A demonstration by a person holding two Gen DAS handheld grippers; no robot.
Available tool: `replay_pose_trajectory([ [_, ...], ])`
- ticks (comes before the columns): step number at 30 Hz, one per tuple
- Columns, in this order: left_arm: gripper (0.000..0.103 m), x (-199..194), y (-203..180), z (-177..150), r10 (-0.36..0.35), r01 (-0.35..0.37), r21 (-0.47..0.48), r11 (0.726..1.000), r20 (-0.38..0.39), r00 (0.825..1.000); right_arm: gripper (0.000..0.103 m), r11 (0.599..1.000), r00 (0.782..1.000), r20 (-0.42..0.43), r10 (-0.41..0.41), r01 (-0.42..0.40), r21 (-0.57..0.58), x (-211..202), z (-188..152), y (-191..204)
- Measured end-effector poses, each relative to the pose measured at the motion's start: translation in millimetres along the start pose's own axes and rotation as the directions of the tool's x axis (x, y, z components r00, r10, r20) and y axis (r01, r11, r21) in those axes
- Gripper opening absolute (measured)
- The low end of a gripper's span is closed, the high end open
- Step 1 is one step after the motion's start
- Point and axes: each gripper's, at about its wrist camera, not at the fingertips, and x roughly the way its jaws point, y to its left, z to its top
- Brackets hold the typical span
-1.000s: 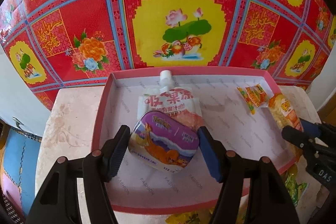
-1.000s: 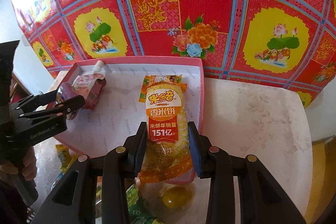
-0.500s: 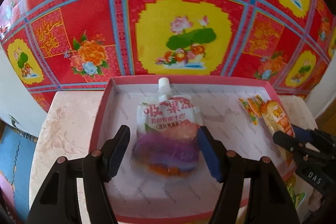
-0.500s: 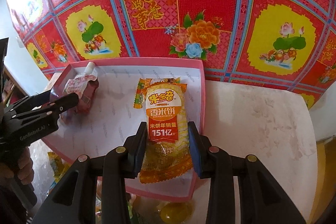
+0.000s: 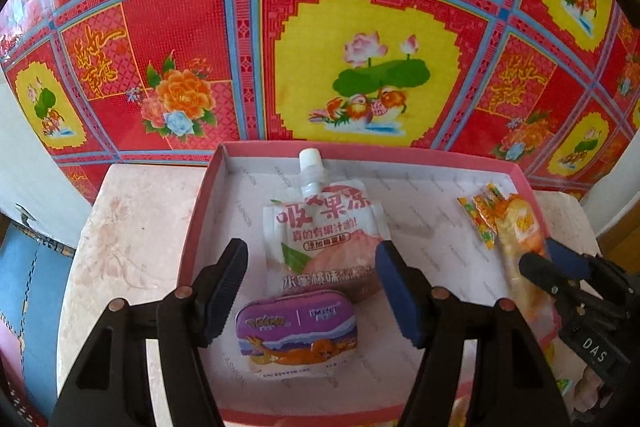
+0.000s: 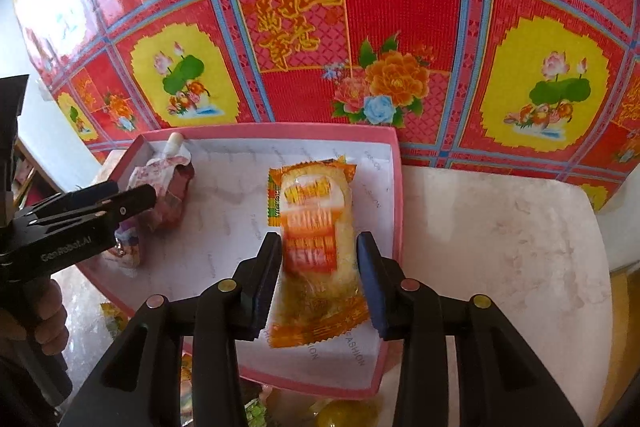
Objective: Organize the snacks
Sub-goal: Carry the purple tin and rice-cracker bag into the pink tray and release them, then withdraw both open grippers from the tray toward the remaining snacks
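Pink tray (image 5: pixel 208 195) holding tin (image 5: pixel 296 331), pouch (image 5: pixel 320 239); left gripper (image 5: pixel 312 291) open. Right gripper (image 6: pixel 318 267) just opening, rice cracker pack (image 6: pixel 316 227) between, loose.

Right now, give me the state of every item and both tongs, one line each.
Pink box: open, no lid on.
Jelly pouch: capped, lying flat in the box.
Purple tin: closed, lying in the box, ungripped.
Rice cracker pack: sealed, blurred, between the right tongs.
Candy packet: sealed, beside the cracker pack.
Left tongs: open, either side of the tin.
Right tongs: open, jaws have just been opening.
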Motion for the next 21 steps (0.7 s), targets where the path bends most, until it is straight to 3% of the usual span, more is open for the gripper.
replay_pose_trajectory([
  [3, 0.073, -6, -1, 1, 0.021, -0.021, 0.015, 1.0, -0.002, 1.0, 0.049, 1.0, 1.0, 0.023, -0.021, 0.021, 0.0, -10, 1, 0],
  [21, 0.074, -60, -4, -25, 0.023, -0.023, 0.028, 0.999, 0.005, 1.0, 0.049, 0.999, 0.999, 0.046, -0.016, 0.014, 0.03, -59, -22, -2],
])
